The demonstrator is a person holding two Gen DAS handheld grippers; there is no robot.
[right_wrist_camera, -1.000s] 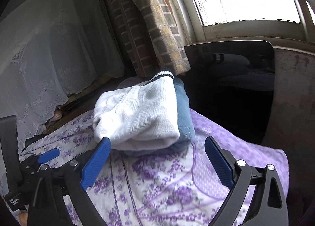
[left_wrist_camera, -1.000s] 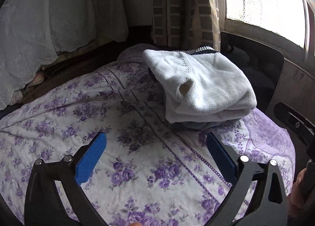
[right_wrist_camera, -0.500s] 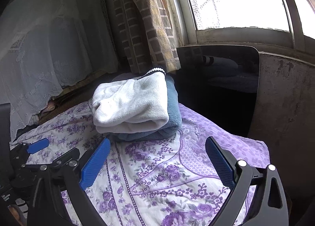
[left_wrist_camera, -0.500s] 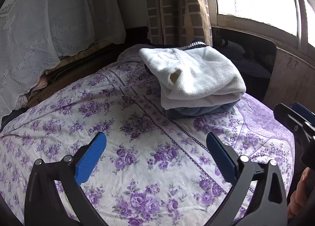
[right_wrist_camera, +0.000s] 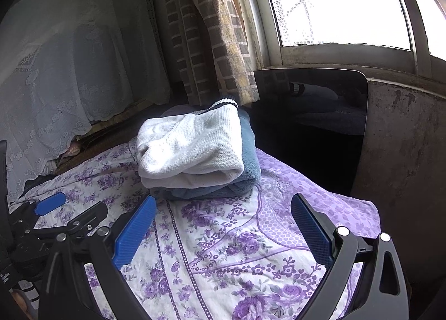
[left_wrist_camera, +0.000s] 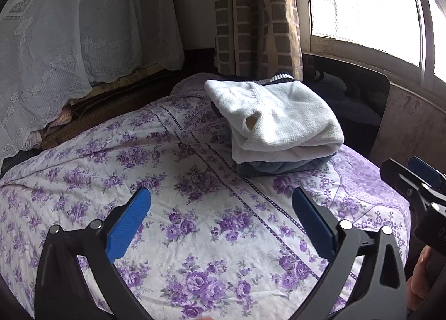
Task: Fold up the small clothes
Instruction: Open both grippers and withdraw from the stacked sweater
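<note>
Inspecting the left wrist view: left tool (left_wrist_camera: 220, 208) hangs with its blue pads spread wide, nothing between them, above the floral bedsheet (left_wrist_camera: 178, 225). A folded white knit garment (left_wrist_camera: 278, 122) lies on a folded blue garment (left_wrist_camera: 281, 166) at 1 o'clock, well apart from the pads. Part of the right tool (left_wrist_camera: 418, 180) shows at 3 o'clock.

Right wrist view: right tool (right_wrist_camera: 223, 219) is likewise spread wide and empty. The stack, white knit garment (right_wrist_camera: 192, 150) over blue garment (right_wrist_camera: 248, 150), sits at 12 o'clock, near the pad tips, untouched. The left tool (right_wrist_camera: 53, 208) appears at 9 o'clock.
</note>
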